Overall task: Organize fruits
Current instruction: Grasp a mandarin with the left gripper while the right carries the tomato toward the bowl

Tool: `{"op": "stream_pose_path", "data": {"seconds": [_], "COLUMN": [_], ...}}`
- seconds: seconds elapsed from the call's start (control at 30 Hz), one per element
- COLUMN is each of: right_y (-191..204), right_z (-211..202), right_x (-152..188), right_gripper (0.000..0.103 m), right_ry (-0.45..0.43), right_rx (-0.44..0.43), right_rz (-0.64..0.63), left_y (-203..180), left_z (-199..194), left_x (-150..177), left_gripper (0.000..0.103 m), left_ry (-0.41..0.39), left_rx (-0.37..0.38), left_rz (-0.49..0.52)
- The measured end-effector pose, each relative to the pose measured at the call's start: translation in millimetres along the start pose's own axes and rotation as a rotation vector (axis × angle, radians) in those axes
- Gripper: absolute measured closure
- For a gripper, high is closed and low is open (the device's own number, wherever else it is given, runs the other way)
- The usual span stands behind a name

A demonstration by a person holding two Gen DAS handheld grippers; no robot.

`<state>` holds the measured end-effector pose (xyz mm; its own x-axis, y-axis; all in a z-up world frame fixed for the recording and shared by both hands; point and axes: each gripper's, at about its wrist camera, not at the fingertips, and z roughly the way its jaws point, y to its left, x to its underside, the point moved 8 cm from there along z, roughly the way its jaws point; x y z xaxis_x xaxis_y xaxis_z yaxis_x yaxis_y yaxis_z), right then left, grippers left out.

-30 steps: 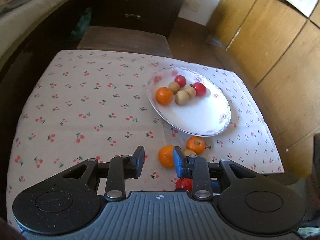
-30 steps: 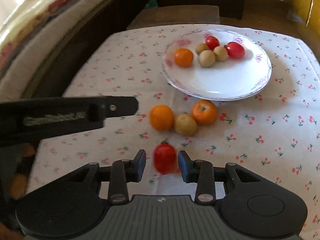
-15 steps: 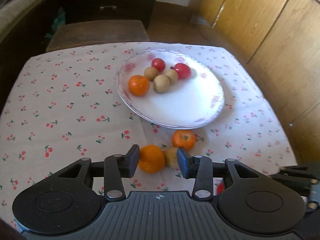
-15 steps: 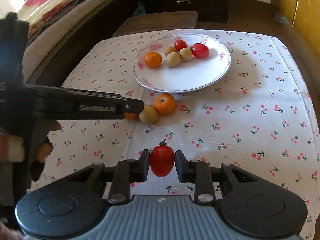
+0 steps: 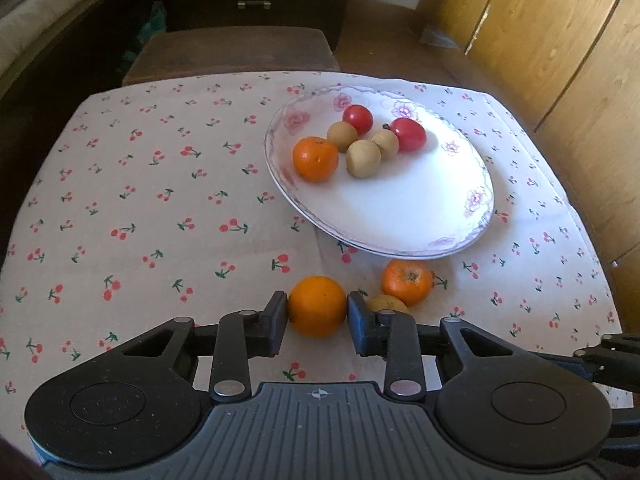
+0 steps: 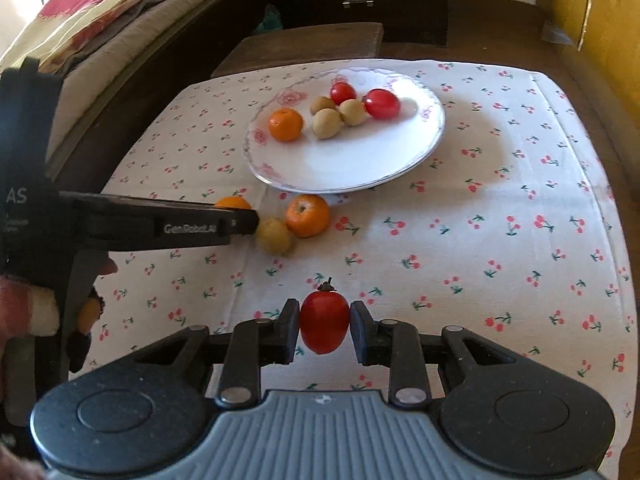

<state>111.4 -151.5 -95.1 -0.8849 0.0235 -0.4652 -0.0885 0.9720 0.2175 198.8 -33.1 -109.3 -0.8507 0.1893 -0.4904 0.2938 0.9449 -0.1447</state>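
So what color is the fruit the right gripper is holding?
Red: a small red tomato with a dark stem, squeezed in the right gripper. The right wrist view shows it best.

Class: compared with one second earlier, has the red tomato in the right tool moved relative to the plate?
Yes. The red tomato, clamped in the right tool, has been carried back, away from the plate.

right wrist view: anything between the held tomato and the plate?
No fruit: just bare cherry-print cloth between tomato and plate, seen in the right wrist view.

Both wrist views look down, close – sharing the plate [image 5: 476,200] [image 6: 400,164]
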Motion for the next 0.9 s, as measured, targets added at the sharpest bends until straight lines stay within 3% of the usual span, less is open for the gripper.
{"op": "stream_pose_path", "data": {"seconds": [0.5, 0.9], "right_y": [-1, -20], "right_z": [-26, -12], "right_x": [-25, -68], "right_gripper": [0.074, 0.074], "right_ry": [-0.099, -0.143], "right_rx": [-0.014, 0.008], "right_rz": [0.033, 0.091], "left_y": [-12, -23], "left_z": [-48, -33], "left_x": [8, -28], "left_gripper": [0.063, 0.063], "left_ry": [-0.073, -0.105], "left_rx": [0.043, 0.081], "left_rz": [-0.026, -0.083]}}
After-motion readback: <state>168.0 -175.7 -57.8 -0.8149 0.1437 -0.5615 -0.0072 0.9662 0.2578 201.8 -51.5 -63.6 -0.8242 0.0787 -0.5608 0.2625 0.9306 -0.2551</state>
